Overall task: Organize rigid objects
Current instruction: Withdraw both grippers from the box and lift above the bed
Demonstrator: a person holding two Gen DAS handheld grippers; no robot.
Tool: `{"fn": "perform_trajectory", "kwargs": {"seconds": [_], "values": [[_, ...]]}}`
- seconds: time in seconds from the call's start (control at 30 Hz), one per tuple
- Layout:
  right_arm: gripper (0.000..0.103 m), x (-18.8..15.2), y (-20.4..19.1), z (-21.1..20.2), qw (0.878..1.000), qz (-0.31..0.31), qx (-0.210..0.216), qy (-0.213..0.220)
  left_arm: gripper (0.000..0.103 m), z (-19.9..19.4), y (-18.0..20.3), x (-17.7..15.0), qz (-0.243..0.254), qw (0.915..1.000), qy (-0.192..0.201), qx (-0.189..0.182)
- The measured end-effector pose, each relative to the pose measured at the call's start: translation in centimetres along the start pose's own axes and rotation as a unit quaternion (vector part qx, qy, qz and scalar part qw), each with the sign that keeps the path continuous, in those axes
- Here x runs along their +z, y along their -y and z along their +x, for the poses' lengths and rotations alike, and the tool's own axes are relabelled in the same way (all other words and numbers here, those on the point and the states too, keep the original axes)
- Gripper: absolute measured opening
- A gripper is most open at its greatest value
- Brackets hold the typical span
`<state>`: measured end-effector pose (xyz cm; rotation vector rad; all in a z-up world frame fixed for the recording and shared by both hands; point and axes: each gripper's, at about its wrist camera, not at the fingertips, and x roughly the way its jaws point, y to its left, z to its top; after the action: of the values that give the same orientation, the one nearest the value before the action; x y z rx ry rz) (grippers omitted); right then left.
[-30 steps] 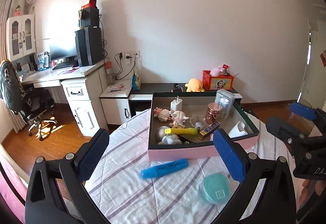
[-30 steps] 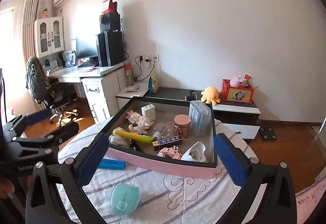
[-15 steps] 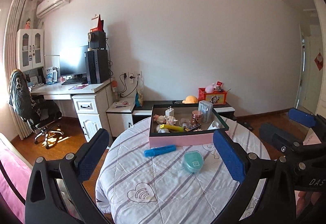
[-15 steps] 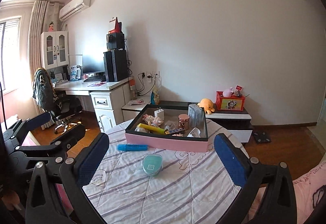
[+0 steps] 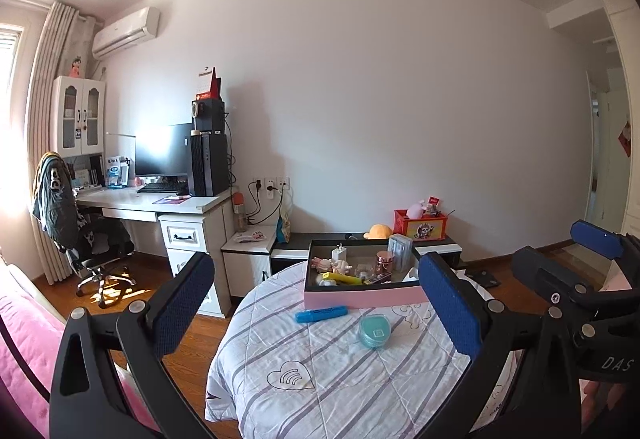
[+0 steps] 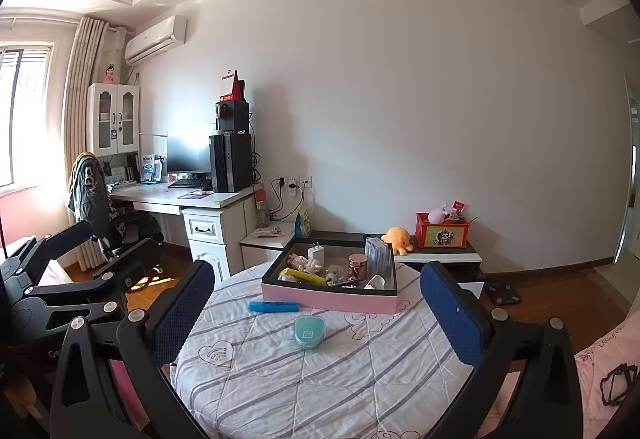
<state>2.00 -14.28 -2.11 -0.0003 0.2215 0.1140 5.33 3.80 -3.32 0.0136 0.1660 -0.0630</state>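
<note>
A pink-sided box (image 5: pixel 362 297) (image 6: pixel 328 299) with several small objects inside sits at the far side of a round table (image 5: pixel 340 371) (image 6: pixel 320 367) covered in striped cloth. A blue highlighter (image 5: pixel 321 314) (image 6: pixel 273 306) lies in front of the box, with a teal heart-shaped case (image 5: pixel 374 330) (image 6: pixel 309 331) nearer to me. My left gripper (image 5: pixel 316 307) is open and empty, well back from the table; it also shows in the right wrist view (image 6: pixel 104 251). My right gripper (image 6: pixel 320 311) is open and empty; it also shows in the left wrist view (image 5: pixel 560 251).
A white desk (image 5: pixel 160 205) with monitor and computer tower stands at the left with an office chair (image 5: pixel 88 239). A low dark cabinet (image 6: pixel 436 255) with an orange plush and a red box stands behind the table. Wooden floor surrounds the table.
Both grippers have pulled far back and up from the table. The box, highlighter and teal case now look small and distant; none of them has moved.
</note>
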Motion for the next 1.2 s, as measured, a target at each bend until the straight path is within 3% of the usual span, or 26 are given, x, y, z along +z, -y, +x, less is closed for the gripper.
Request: {"fn": "perform_trajectory", "kwargs": {"seconds": [0.2,0.63,1.2], "values": [[0.103,0.0,-0.1,-0.5,1.000,-0.003,-0.007,0.005,0.103,0.0,0.2,0.0,0.000,1.0000,-0.001,-0.001],[0.103,-1.6,0.9,2.5,1.000,0.005,-0.007,-0.029,0.103,3.0,0.4,-1.5,0.011,0.9993,-0.037,-0.002],[0.103,-7.3,3.3,11.7,0.990,0.029,-0.011,-0.140,0.103,12.6,1.3,-7.4,0.030,0.9863,-0.162,-0.008]]}}
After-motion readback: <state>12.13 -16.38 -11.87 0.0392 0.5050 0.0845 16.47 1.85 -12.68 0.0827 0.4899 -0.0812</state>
